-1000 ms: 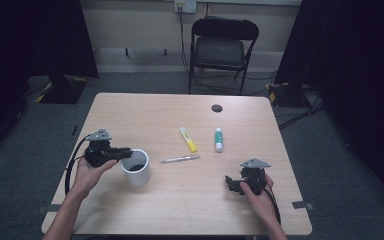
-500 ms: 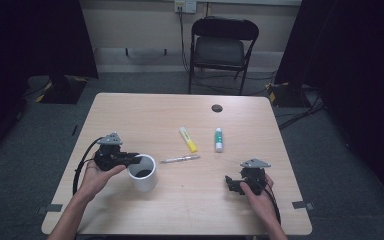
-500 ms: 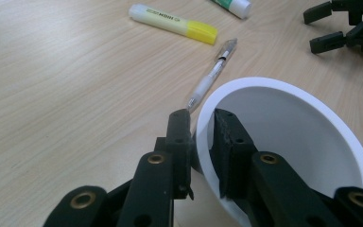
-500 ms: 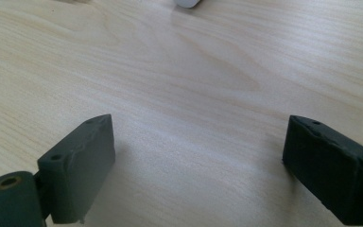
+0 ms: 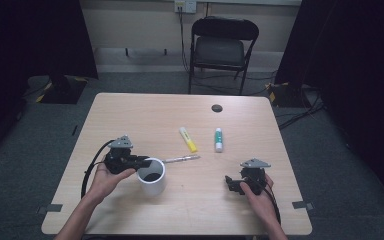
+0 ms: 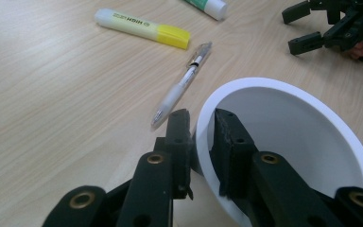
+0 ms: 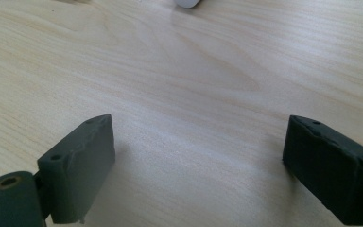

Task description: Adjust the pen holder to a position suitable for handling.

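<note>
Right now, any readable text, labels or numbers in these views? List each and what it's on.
"HSIH" is how the print on the yellow highlighter reads from the left gripper view; it seems to be upside down, and the rest is too blurred.
Clear pen: a dark band, no legible text.
Green and white tube: print too small to read.
White cup, held at the rim by the left gripper: no markings visible.

High view: table [image 5: 260,125] evenly lit from above, surroundings beyond it dark, picture soft and low-detail. Cup [image 5: 151,176] casts only a faint shadow on the table. Left gripper view: sharp near the cup [image 6: 312,123] rim, no glare. Right gripper view: jaws slightly blurred, soft shadows under them.
</note>
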{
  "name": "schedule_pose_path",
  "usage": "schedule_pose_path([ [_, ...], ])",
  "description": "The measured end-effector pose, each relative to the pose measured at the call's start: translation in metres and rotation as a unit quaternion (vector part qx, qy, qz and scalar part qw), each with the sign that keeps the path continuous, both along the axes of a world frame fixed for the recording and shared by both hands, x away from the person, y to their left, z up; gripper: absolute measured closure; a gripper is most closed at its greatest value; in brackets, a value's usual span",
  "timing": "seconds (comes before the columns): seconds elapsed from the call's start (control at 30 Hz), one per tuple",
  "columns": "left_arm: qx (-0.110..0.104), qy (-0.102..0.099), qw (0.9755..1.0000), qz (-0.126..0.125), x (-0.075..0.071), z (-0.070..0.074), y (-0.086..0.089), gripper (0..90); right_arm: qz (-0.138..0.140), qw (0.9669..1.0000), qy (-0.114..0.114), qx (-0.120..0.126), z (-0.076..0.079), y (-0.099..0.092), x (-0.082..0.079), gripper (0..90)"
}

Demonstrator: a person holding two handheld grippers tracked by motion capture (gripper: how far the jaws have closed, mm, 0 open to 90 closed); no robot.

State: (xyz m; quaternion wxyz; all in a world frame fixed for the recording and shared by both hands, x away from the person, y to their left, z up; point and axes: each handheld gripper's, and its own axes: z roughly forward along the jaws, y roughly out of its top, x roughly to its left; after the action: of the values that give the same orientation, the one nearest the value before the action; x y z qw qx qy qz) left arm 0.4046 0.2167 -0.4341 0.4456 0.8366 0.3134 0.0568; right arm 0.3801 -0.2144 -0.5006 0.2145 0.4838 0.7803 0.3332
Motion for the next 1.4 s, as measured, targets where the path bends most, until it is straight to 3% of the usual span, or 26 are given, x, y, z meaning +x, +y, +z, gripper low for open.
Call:
schedule_pose_path([
  [0.3,0.009,0.005,0.9999,0.002,0.002,-0.004,-0.014,76.0,0.0,1.0,0.0,0.0,0.0,0.0,0.0,9.2],
  [0.47,-0.004,0.014,0.9999,-0.004,0.002,-0.005,-0.022,75.6,0.0,1.0,0.0,0.0,0.0,0.0,0.0,9.2],
  [1.4,0.0,0.014,0.9986,-0.051,-0.009,-0.006,-0.054,74.7,-0.001,1.0,0.001,0.0,0.0,0.0,0.0,9.2],
])
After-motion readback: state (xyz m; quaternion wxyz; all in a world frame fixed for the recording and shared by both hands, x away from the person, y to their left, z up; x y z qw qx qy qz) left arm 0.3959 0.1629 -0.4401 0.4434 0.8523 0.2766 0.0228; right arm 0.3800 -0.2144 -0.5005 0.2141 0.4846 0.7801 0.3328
